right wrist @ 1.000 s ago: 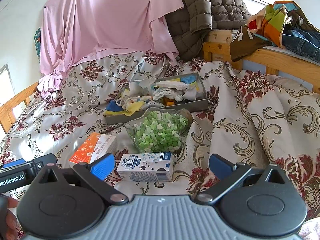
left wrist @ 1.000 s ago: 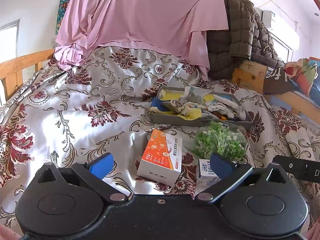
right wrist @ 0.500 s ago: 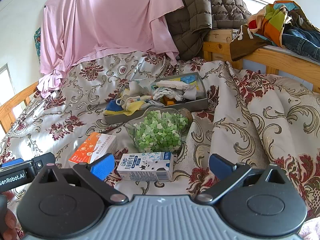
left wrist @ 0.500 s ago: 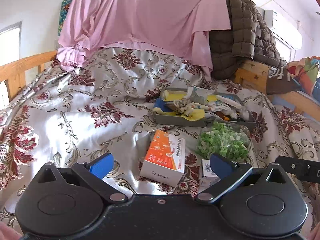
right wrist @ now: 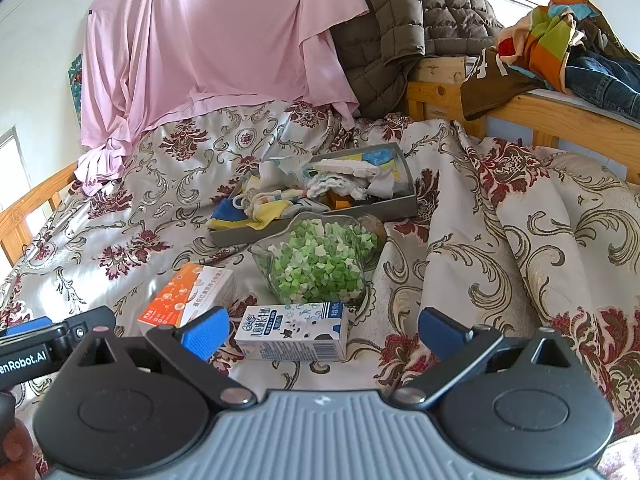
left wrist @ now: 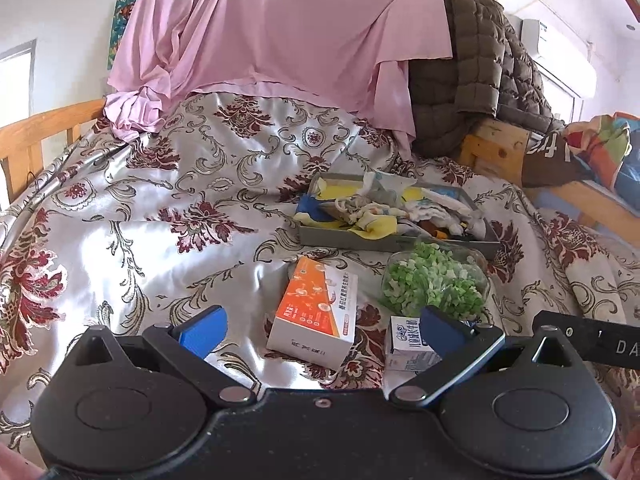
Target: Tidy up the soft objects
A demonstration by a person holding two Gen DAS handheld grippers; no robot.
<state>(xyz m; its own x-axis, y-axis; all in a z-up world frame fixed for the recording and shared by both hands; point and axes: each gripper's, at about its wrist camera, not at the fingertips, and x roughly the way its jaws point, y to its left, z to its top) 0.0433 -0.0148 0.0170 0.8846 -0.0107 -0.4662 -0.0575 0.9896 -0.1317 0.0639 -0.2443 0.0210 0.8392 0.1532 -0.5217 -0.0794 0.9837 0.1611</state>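
Soft cloths [left wrist: 372, 210] are all bunched up in a grey tray [left wrist: 344, 237] sitting on the floral bedspread [left wrist: 160, 208], well out ahead of both tools, so that's where the soft stuff lives right now. The left gripper [left wrist: 322, 326] has its blue pads wide apart with nothing between them, just hovering low over the bed, and the orange and white box [left wrist: 314, 310] lies right in front of it on the satin. The right gripper [right wrist: 323, 327] is the same deal, pads spread and empty, with a small milk carton [right wrist: 292, 332] lying on its side just ahead in the gap. Behind the carton there's a clear bowl [right wrist: 320, 260] heaped with little green and white bits, and it sits just in front of the tray, near touching its front wall. The orange box is to the left of the bowl in the right wrist view, and the black body of the left tool pokes in at the lower left edge there. Further back a big pink sheet [left wrist: 280, 28] hangs down over the head of the bed, next to a brown quilted jacket [left wrist: 472, 72] draped on the wooden frame [right wrist: 560, 116], and some colourful clothes [right wrist: 552, 36] are piled on the rail at the far right
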